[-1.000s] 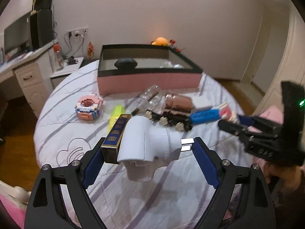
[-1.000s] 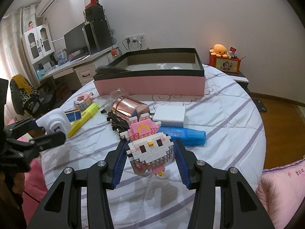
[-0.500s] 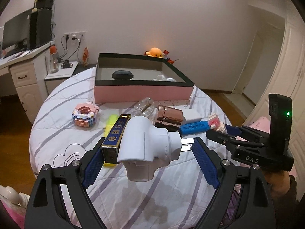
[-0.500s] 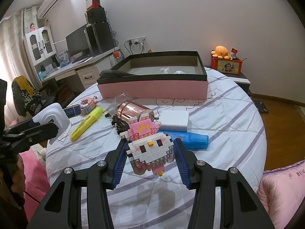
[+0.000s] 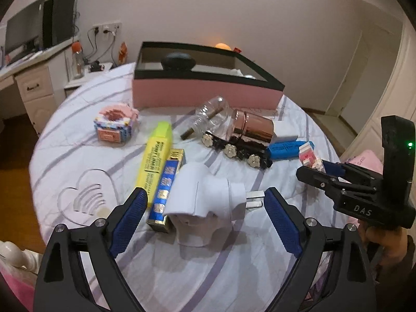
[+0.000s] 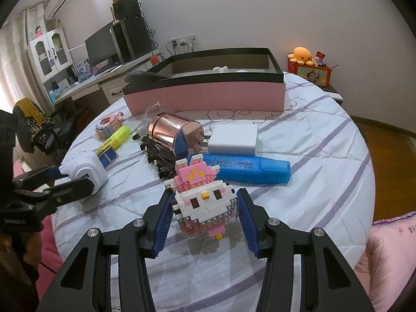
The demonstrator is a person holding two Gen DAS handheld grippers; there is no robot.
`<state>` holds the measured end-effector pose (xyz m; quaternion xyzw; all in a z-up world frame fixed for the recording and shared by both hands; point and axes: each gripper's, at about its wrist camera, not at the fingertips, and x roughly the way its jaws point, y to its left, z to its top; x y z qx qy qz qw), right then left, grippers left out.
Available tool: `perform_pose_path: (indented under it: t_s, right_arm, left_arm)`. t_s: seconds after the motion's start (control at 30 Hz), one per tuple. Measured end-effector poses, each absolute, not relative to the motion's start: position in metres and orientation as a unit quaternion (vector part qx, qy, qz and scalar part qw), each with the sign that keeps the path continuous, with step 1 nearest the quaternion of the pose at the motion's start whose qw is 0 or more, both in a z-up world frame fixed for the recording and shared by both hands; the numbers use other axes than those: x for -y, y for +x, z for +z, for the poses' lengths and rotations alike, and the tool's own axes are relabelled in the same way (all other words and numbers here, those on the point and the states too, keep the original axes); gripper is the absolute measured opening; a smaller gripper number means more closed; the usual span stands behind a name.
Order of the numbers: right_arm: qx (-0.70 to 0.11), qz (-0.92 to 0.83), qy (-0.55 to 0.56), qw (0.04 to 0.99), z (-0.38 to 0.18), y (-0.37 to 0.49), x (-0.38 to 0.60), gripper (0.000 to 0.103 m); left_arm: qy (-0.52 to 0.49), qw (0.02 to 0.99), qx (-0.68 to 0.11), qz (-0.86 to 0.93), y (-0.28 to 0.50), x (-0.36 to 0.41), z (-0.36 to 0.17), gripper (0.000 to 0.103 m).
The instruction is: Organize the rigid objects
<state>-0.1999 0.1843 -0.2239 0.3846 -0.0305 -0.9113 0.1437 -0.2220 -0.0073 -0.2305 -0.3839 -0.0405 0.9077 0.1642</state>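
Note:
My left gripper (image 5: 202,205) is open around a white plug adapter (image 5: 202,202) and a blue-gold box (image 5: 166,189) that rest on the striped bedspread; the pads stand clear of both. My right gripper (image 6: 205,208) is open around a pink-and-white brick figure (image 6: 202,195) standing on the bedspread, with small gaps at each pad. A pink box with a black rim (image 5: 208,93) sits at the back, also in the right wrist view (image 6: 205,93), with a dark rounded object (image 5: 178,61) inside.
On the bedspread lie a yellow highlighter (image 5: 156,156), a brick donut (image 5: 114,124), a clear bottle (image 5: 210,117), a copper cup (image 6: 174,132), a black toy train (image 5: 234,150), a blue highlighter (image 6: 247,169) and a white block (image 6: 234,140). A desk (image 6: 85,83) stands left.
Both grippers have come down toward the bedspread. The plug adapter and the brick figure now rest on it, and both jaws have opened off them.

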Motion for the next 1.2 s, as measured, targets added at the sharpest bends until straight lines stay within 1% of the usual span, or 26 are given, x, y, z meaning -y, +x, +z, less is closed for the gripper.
perform_pose_path:
  t_s: [0.13,0.2,0.33,0.43,0.47,0.57,0.6,0.63,0.7,0.77,0.83,0.93,0.97,1.03,1.1,1.17,1.2]
  right_arm:
    - [0.032,-0.91,0.387,0.147,-0.226,-0.2,-0.183,0.05]
    - [0.033,-0.909,0.388,0.151,-0.226,-0.199,-0.182,0.05]
    - [0.033,-0.908,0.388,0.154,-0.225,-0.198,-0.181,0.05]
    - [0.03,-0.908,0.388,0.154,-0.224,-0.197,-0.183,0.05]
    - [0.031,-0.909,0.387,0.153,-0.224,-0.197,-0.184,0.05]
    - [0.037,-0.909,0.388,0.149,-0.225,-0.197,-0.189,0.05]
    - [0.038,-0.909,0.388,0.148,-0.225,-0.197,-0.19,0.05]
    - [0.039,-0.909,0.389,0.148,-0.224,-0.198,-0.191,0.05]
    - [0.039,-0.909,0.388,0.148,-0.225,-0.198,-0.191,0.05]
    - [0.04,-0.908,0.39,0.149,-0.225,-0.198,-0.191,0.05]
    - [0.039,-0.907,0.392,0.15,-0.226,-0.199,-0.192,0.05]
    - [0.039,-0.906,0.395,0.148,-0.228,-0.201,-0.192,0.05]
    - [0.04,-0.906,0.395,0.149,-0.228,-0.201,-0.193,0.05]
    - [0.039,-0.905,0.396,0.148,-0.229,-0.202,-0.193,0.05]
    - [0.039,-0.905,0.397,0.148,-0.229,-0.202,-0.194,0.05]
    - [0.038,-0.905,0.398,0.147,-0.23,-0.203,-0.194,0.05]
    - [0.038,-0.905,0.398,0.147,-0.23,-0.203,-0.193,0.05]
  left_arm:
    - [-0.357,0.151,0.032,0.921,-0.21,0.011,-0.214,0.096]
    - [-0.349,0.17,0.03,0.921,-0.208,0.009,-0.211,0.097]
    - [-0.376,0.178,0.007,0.909,-0.213,-0.008,-0.226,0.096]
    - [-0.378,0.194,-0.002,0.905,-0.212,-0.019,-0.228,0.096]
    - [-0.378,0.195,-0.007,0.905,-0.212,-0.022,-0.228,0.095]
    - [-0.388,0.199,-0.036,0.899,-0.214,-0.034,-0.234,0.086]
    - [-0.394,0.191,-0.048,0.898,-0.216,-0.036,-0.238,0.079]
    - [-0.402,0.184,-0.051,0.896,-0.219,-0.036,-0.242,0.074]
    - [-0.419,0.194,-0.035,0.886,-0.224,-0.034,-0.25,0.072]
    - [-0.421,0.193,-0.029,0.886,-0.226,-0.034,-0.252,0.072]
    - [-0.419,0.189,-0.035,0.887,-0.225,-0.036,-0.253,0.077]
    - [-0.415,0.183,-0.077,0.888,-0.223,-0.047,-0.257,0.077]
    - [-0.415,0.183,-0.08,0.888,-0.223,-0.048,-0.257,0.077]
    - [-0.416,0.184,-0.065,0.888,-0.225,-0.044,-0.256,0.07]
    - [-0.419,0.186,-0.044,0.888,-0.228,-0.038,-0.254,0.067]
    - [-0.422,0.186,-0.032,0.887,-0.231,-0.034,-0.254,0.068]
    - [-0.424,0.188,-0.028,0.885,-0.232,-0.035,-0.253,0.075]
